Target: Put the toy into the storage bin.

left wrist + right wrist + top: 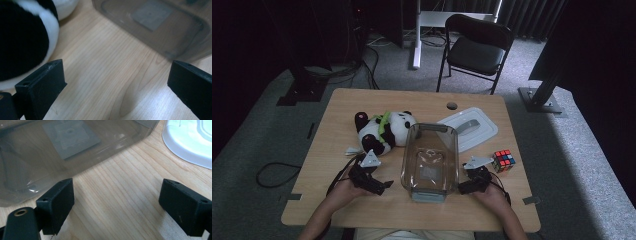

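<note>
Clear rigid plastic container, empty: likely light, slick-walled; best pinched at rim. Left gripper and right gripper flanking, jaws spread, holding nothing.

Other stuff on my table: a puzzle cube sitting off near the right edge, and a white lid lying flat toward the back. Past the table there's a black folding chair on the grey carpet, plus a loose cable curled on the floor at left.
</note>
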Motion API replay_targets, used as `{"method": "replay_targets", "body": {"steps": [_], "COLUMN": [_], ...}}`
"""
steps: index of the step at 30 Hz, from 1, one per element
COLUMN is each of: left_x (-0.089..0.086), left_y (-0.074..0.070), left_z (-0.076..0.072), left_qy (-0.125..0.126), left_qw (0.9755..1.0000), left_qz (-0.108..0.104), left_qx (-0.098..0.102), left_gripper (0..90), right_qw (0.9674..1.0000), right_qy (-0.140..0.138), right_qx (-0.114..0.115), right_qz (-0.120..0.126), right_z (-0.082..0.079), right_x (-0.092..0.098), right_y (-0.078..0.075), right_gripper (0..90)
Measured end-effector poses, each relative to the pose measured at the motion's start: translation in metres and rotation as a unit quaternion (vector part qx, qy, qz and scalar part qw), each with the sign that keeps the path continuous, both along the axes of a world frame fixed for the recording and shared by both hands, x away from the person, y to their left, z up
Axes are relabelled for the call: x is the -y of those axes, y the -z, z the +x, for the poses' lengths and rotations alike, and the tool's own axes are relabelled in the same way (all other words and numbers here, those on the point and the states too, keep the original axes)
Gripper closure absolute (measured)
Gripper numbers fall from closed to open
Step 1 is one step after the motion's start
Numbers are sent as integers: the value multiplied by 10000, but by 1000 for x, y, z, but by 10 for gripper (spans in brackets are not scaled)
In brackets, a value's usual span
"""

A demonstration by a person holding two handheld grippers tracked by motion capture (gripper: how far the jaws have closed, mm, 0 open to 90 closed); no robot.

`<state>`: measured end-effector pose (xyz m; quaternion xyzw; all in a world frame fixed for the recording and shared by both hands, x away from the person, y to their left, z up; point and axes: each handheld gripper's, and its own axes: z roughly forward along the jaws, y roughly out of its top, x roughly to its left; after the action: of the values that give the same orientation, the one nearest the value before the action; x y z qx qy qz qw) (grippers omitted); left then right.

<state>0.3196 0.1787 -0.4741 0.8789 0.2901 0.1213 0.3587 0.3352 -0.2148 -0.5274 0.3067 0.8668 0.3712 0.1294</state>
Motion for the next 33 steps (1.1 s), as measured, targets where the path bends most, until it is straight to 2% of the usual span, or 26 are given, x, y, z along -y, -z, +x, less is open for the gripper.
{"method": "replay_targets", "body": {"steps": [8,11,19,28,33], "left_x": [-2,-4,-3,-8,-13], "left_y": [-17,-24,-39,-62,-69], "left_z": [7,9,20,38,49], "left_qy": [-14,-6,6,-92,-162], "left_qw": [9998,9995,9991,9983,9978], "left_qz": [-102,-225,-274,-336,-361], "left_qx": [174,206,333,472,528], "left_gripper": [19,19,19,19,19], "right_qw": [10000,10000,10000,10000,10000], "right_qy": [-1,0,-5,-6,-5], "right_qx": [3,3,3,7,8], "right_qz": [-3,-3,-10,-7,-7], "right_z": [0,0,0,0,0], "right_x": [0,0,0,0,0], "right_y": [0,0,0,0,0], "right_gripper": [125,125,125,125,125]}}
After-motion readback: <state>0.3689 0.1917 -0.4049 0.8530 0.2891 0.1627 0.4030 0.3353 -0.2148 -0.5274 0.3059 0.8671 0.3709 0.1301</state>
